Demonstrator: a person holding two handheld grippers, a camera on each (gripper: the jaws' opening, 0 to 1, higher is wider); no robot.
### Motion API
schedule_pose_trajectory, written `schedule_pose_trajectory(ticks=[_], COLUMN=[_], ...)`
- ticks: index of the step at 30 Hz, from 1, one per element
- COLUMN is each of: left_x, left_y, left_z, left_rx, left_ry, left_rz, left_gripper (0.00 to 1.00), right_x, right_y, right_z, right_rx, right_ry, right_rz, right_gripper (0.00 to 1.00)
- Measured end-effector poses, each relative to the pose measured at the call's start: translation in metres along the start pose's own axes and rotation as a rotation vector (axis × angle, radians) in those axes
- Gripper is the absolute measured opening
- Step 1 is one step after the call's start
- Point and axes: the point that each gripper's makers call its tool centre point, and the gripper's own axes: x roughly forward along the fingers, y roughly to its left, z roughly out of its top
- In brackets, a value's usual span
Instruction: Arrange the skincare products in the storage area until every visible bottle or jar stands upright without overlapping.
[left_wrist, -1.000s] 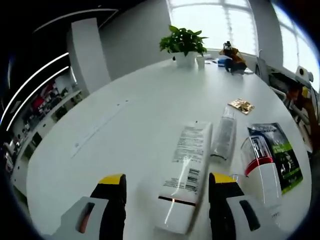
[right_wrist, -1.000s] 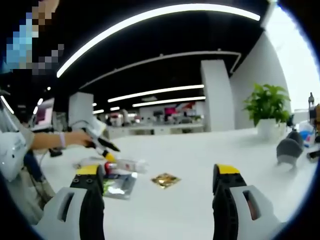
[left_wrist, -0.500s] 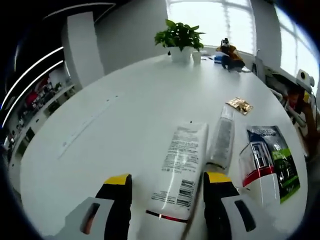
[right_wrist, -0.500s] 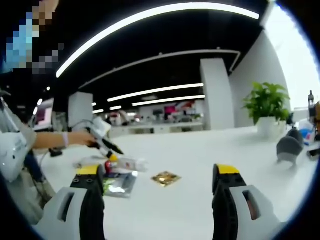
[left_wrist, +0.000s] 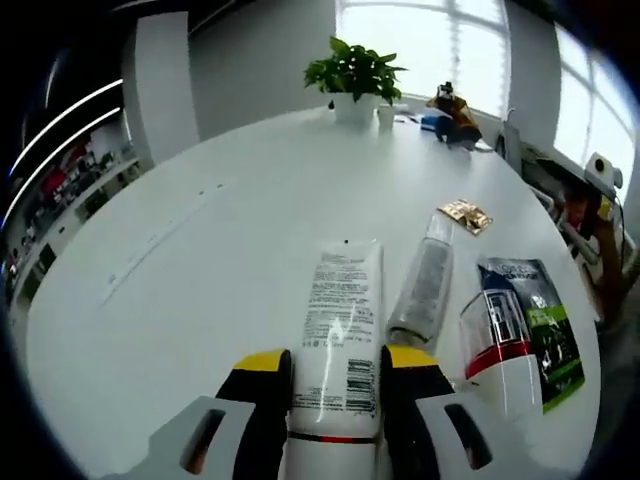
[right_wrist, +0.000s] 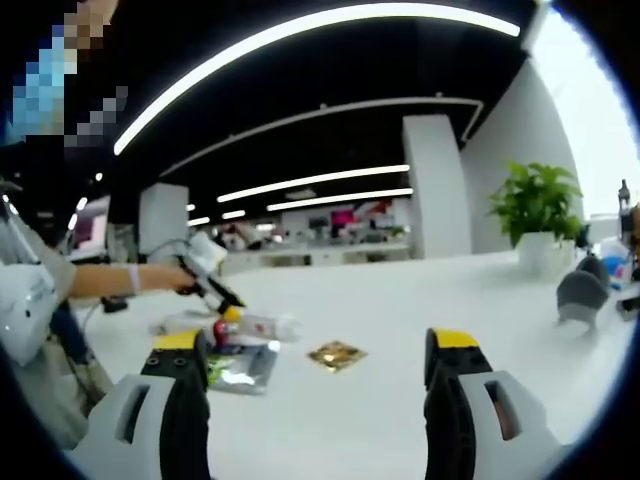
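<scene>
In the left gripper view, the left gripper had its yellow-tipped jaws drawn in close on either side of the white tube, which lay flat on the white counter with its capped end down between the jaws and its printed back label facing up. The jaws looked pressed against the tube's sides, so the tube appeared to be gripped. Just to the right of the right jaw lay a clear bottle, also on its side, its length running away from the jaws beside the tube. Further right lay a white bottle with a red band, resting partly on a dark and green sachet. Ahead of the clear bottle, well beyond the jaws, sat a small gold foil packet. At the far edge of the counter stood a potted plant.

In the right gripper view, the right gripper held its jaws wide apart with nothing between them, hovering above the counter. Ahead of its left jaw the person's hand held the left gripper down at the group of products, where the clear bottle and the sachet lay. The gold packet lay between the jaws, further ahead. The plant stood beyond the right jaw.
</scene>
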Motion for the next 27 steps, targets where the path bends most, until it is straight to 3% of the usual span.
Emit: schedule_pose_trajectory(ticks=[5, 22, 24, 27], left_x=[0.000, -0.016, -0.017, -0.014], left_y=[0.003, 0.011, 0.009, 0.011], left_z=[0.001, 0.019, 0.016, 0.002], left_rx=[-0.035, -0.093, -0.081, -0.020], left_ry=[0.005, -0.062, -0.050, 0.023], left_rz=[0.016, 0.054, 0.059, 0.085], left_gripper=[0.35, 0.32, 0.33, 0.33], right_x=[-0.002, -0.003, -0.003, -0.003], right_y=[0.001, 0.006, 0.006, 0.007], right_z=[0.000, 0.000, 0.000, -0.001], right_rx=[-0.003, 0.001, 0.002, 0.003], right_ry=[0.001, -0.001, -0.002, -0.001], right_rz=[0.001, 0.016, 0.017, 0.019], right_gripper=[0.88, 0.88, 0.88, 0.88])
